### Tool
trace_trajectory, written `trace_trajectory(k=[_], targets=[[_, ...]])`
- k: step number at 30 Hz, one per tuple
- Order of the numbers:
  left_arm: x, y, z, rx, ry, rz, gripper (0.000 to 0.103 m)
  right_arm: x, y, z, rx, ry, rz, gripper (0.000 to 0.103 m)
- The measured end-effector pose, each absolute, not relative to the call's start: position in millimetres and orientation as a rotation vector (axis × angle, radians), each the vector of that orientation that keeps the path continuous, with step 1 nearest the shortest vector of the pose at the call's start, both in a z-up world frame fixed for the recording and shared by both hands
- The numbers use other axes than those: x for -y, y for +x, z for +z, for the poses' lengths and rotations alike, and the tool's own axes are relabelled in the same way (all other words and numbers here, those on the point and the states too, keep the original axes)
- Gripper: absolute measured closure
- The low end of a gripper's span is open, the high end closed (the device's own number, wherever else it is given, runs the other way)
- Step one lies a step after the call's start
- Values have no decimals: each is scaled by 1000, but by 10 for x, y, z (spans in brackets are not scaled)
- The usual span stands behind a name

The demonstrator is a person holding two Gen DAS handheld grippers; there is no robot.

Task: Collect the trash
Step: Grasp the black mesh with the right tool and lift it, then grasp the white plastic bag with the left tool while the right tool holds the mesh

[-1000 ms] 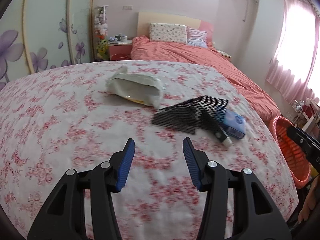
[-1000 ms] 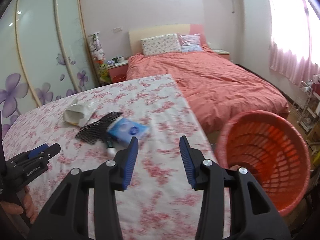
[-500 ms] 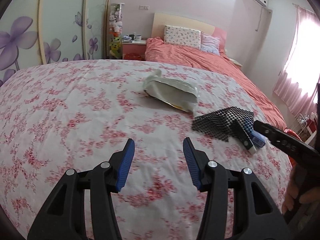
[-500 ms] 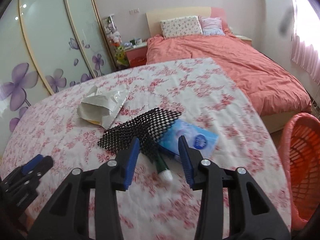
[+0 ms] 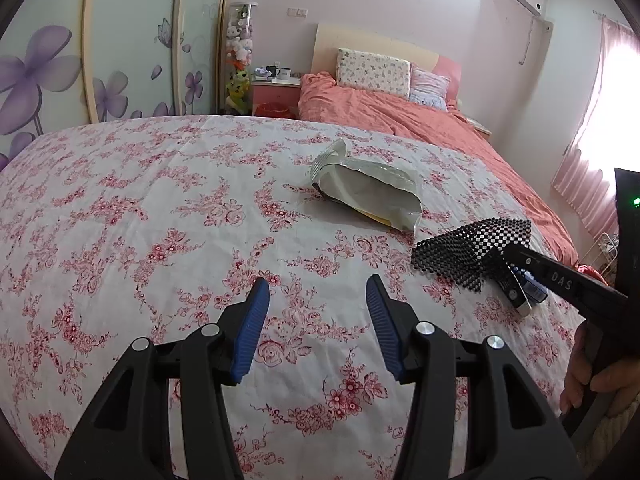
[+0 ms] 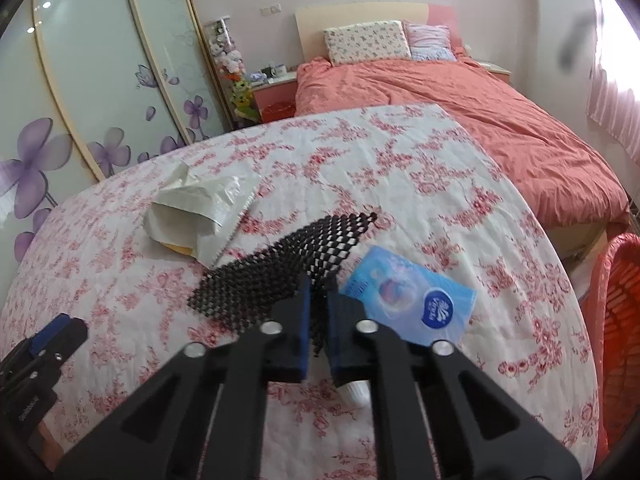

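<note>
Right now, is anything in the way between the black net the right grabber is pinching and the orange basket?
Yes, partly. The right gripper has its jaws shut on the black net. The blue tissue pack lies just to its right, toward the orange basket beyond the table's edge. Lifting the net first should clear it.

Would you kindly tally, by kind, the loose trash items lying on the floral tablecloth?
Crumpled silver foil snack bag: 1
Black plastic mesh netting: 1
Light blue tissue packet: 1
Small dark tube with white cap, partly hidden under the netting: 1
Total: 4
</note>
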State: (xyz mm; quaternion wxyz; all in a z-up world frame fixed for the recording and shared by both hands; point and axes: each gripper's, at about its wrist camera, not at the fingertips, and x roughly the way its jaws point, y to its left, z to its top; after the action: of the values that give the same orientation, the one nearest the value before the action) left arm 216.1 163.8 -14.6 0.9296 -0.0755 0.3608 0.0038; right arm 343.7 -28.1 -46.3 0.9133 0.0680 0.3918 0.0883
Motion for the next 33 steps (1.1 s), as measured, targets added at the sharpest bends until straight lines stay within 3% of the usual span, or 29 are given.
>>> trace_trajectory(k=[11, 14, 18, 20, 22, 24, 33], targets=[[-1551, 2358, -151, -753, -149, -12, 52, 313, 3240, 92, -646, 178, 246, 100], [-1518, 2467, -103, -733, -160, -18, 42, 406, 3148, 266, -597, 178, 228, 100], [-1411, 2702, -27, -714, -149, -25, 38, 567, 3032, 375, -559, 152, 182, 100], [-1331, 2855, 26, -709, -139, -34, 31, 651, 2991, 371, -554, 142, 162, 100], [-1247, 3017, 55, -707, -122, -40, 14, 751, 2971, 346, -560, 146, 146, 100], [-1178, 3190, 41, -715, -98, -25, 9, 840, 2963, 326, -565, 155, 137, 100], [-1034, 3625, -302, -857, -37, 20, 7, 1149, 2971, 173, -594, 199, 100, 100]])
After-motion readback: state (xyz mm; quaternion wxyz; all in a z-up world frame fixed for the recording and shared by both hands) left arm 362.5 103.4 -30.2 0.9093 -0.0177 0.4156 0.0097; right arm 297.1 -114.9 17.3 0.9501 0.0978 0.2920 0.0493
